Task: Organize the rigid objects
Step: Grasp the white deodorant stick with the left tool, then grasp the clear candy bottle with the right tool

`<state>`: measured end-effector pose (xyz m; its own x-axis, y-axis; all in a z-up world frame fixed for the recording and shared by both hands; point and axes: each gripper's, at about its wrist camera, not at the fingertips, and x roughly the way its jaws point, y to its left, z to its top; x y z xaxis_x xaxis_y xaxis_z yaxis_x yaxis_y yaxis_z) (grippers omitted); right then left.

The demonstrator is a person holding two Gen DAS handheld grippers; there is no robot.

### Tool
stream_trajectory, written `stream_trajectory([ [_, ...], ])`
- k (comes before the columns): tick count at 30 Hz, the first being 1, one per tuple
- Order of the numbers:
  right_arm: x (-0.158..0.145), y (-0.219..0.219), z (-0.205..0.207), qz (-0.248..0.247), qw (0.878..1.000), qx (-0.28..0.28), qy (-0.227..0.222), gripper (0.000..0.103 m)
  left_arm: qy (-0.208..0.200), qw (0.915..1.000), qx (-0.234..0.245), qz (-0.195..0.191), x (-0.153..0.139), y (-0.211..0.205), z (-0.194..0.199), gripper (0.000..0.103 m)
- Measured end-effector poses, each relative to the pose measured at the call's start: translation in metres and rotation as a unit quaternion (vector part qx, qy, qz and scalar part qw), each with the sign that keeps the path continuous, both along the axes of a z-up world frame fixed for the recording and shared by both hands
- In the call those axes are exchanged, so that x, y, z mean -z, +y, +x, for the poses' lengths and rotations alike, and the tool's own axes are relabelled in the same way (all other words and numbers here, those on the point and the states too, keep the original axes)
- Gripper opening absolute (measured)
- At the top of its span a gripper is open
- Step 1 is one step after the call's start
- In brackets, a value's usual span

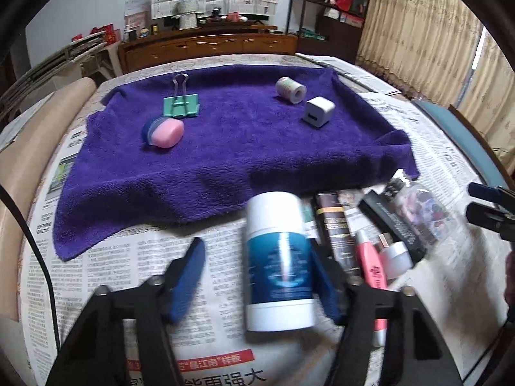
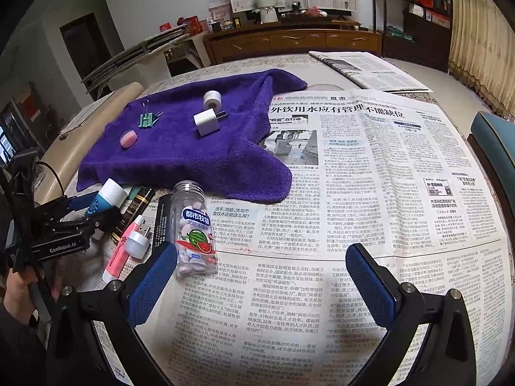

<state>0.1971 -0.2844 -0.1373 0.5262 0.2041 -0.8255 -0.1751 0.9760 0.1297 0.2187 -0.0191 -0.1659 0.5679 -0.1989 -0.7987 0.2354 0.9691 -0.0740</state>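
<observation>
Blue-padded left tongs (image 1: 257, 276) are seen spread around a white-and-blue bottle (image 1: 279, 260) lying on the newspaper-covered worktop (image 2: 386, 193); only the right pad seems to touch it. Right tongs (image 2: 260, 286) are held wide apart over bare newsprint, a clear candy bottle (image 2: 193, 228) just beside the left pad. Farther off, a purple towel (image 1: 225, 148) carries a white charger (image 1: 318, 112), tape roll (image 1: 290, 89), binder clip (image 1: 180, 103) and pink case (image 1: 167, 133).

Motion blur smears the white and blue bottle (image 1: 279, 263), so its label print cannot be read. It hides part of the brown tube (image 1: 338, 228) beside it. The picture's right edge cuts off the right claw (image 1: 482, 207).
</observation>
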Motion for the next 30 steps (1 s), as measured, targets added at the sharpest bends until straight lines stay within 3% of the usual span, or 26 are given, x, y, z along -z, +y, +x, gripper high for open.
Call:
stream_trajectory([
  [1, 0.0, 0.001, 0.0, -0.001, 1.0, -0.001, 0.0, 0.103, 0.0, 1.0, 0.003, -0.003, 0.0, -0.001, 0.0, 0.042],
  [3, 0.002, 0.002, 0.0, -0.002, 1.0, -0.003, 0.002, 0.103, -0.004, 0.9999, 0.008, 0.004, 0.0, -0.004, -0.001, 0.035],
  [24, 0.018, 0.052, 0.028, -0.024, 0.998, -0.052, 0.015, 0.103, -0.003, 1.0, 0.01, -0.001, -0.009, 0.008, -0.008, 0.035],
  [30, 0.029, 0.053, 0.029, -0.068, 0.996, -0.049, 0.022, 0.101, -0.002, 0.9999, 0.009, -0.004, -0.011, 0.01, -0.008, 0.035],
])
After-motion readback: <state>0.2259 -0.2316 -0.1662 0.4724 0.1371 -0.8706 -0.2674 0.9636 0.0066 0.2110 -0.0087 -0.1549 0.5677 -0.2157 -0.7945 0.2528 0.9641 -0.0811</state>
